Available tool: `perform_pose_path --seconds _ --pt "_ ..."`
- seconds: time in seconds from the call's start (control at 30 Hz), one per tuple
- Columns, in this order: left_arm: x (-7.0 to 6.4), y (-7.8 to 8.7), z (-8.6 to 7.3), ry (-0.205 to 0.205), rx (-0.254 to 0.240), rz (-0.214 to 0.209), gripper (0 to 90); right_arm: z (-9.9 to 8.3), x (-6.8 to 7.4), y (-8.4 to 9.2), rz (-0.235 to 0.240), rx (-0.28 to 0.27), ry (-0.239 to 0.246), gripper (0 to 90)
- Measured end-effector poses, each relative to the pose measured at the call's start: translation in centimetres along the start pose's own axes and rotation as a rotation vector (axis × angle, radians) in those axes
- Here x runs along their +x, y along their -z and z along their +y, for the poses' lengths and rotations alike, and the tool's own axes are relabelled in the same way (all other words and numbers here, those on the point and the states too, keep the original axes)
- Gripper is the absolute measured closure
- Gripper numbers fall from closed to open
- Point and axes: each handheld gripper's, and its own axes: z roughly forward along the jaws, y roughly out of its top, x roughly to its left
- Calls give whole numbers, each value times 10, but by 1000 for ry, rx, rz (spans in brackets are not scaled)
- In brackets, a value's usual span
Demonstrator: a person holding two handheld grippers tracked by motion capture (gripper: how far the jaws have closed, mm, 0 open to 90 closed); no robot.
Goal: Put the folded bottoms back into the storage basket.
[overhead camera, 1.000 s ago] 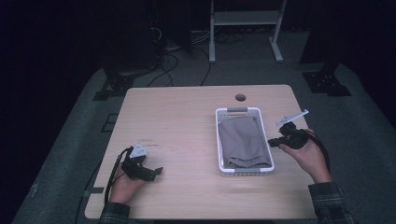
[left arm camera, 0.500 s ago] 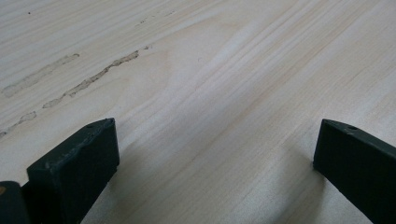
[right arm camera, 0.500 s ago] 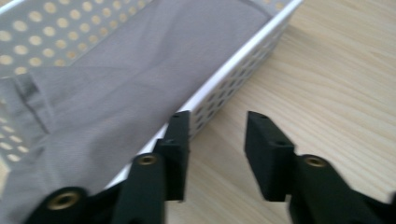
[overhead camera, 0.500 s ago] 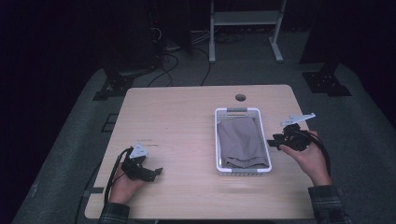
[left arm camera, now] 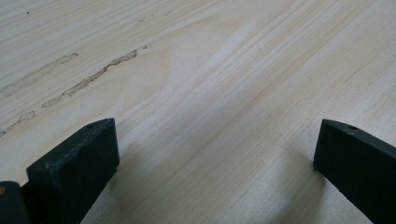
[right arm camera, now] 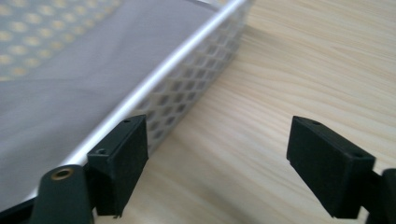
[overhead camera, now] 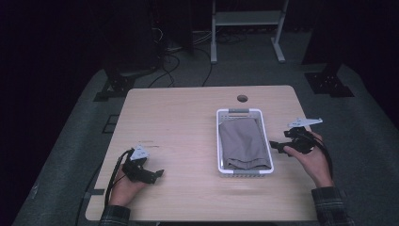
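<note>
Dark floor and cables surround the pale wooden counter [overhead camera: 188,122] where I work, with a white metal stand behind it. My left forearm comes in from the near-left corner, hand resting low on the counter, and my left tongs [overhead camera: 157,173] point across the wood toward the middle. From the left gripper view those tongs [left arm camera: 215,158] stand wide apart with nothing but bare wood grain between them; they hold nothing.

My right forearm reaches in from the near-right, hand lying low just beside the right wall of the white mesh basket [overhead camera: 220,141], which sits right of centre on the counter. My right tongs [overhead camera: 274,145] point at that wall, near its nearer half. Their jaws have just been opening and now stand wide, with nothing between them. In the right gripper view the right tongs [right arm camera: 217,163] gape over bare counter: one jaw sits right against the basket's [right arm camera: 187,100] perforated side, just under its rim, though I cannot tell whether it touches, and the other stands clear over the wood.

Folded grey cloth [overhead camera: 243,143] lies flat inside the basket, covering most of its floor, its near end bunched slightly at the near wall. From my right tongs' camera the cloth [right arm camera: 70,84] lies smooth beyond the rim, apart from both jaws.
</note>
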Motion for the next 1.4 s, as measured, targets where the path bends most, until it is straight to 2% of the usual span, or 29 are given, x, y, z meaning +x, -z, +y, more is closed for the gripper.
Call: perform_pose_path --seconds 0.07,0.13,0.2,0.23,0.33,0.63,0.83,0.93,1.07,1.4 --pt "0 0 0 0 0 0 0 -1 -2 -1 -12 8 6 184" --pt "0 0 0 -4 0 -2 0 -5 -8 -4 -37 10 -18 165" --pt "0 0 0 -3 0 -2 0 -6 -9 -5 -40 14 -22 156" --pt "0 0 0 -4 0 -1 0 -9 -12 -8 -68 16 -30 142" --pt "0 0 0 -4 0 -2 0 -14 -16 -15 -96 32 -48 132" --pt "0 0 0 -5 0 -2 0 -24 -21 -30 -153 83 -53 133" --pt "0 0 0 -5 0 -2 0 -30 -23 -36 -165 87 -62 129" --pt "0 0 0 -5 0 -2 0 -34 -28 -38 -137 55 -101 127" --pt "0 0 0 -5 0 -2 0 -39 -32 -40 -143 -3 -103 113" --pt "0 0 0 -3 0 -3 0 -39 -32 -40 -141 -1 -101 110"
